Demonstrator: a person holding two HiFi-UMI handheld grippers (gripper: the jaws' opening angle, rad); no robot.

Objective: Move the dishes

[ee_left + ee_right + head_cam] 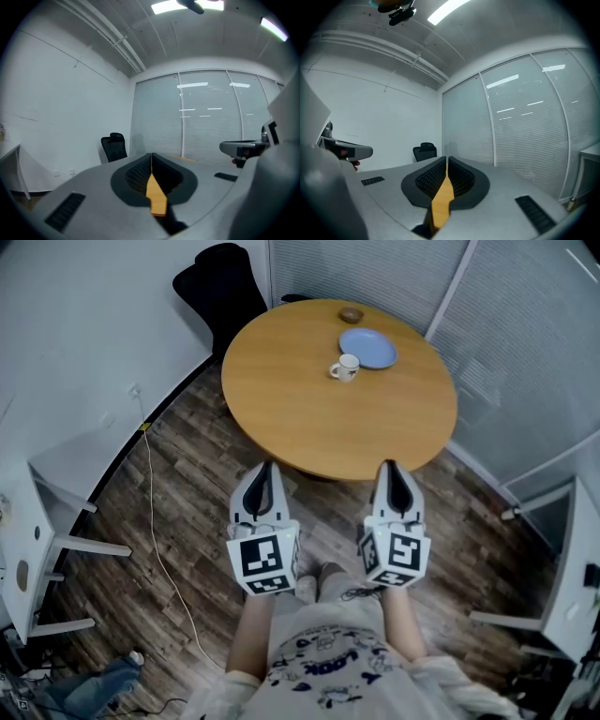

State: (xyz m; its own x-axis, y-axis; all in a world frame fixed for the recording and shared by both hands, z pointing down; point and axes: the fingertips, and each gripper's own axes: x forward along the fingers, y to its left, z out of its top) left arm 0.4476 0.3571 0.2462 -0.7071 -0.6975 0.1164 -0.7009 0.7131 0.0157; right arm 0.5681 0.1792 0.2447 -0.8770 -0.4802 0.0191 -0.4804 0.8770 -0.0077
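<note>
A black office chair (220,287) stands by the wall at the left, behind a round wooden table (309,427). The left gripper (266,469) hovers above the floor just short of the table's near edge, its jaws clenched together with nothing between them. The dishes sit on the far part of the tabletop: a white cup (345,367), a small brown bowl (352,314) near the far rim, and a blue plate (368,348) just beside the cup. The right gripper (390,468) hangs alongside the left gripper, its jaws likewise pressed together and empty.
</note>
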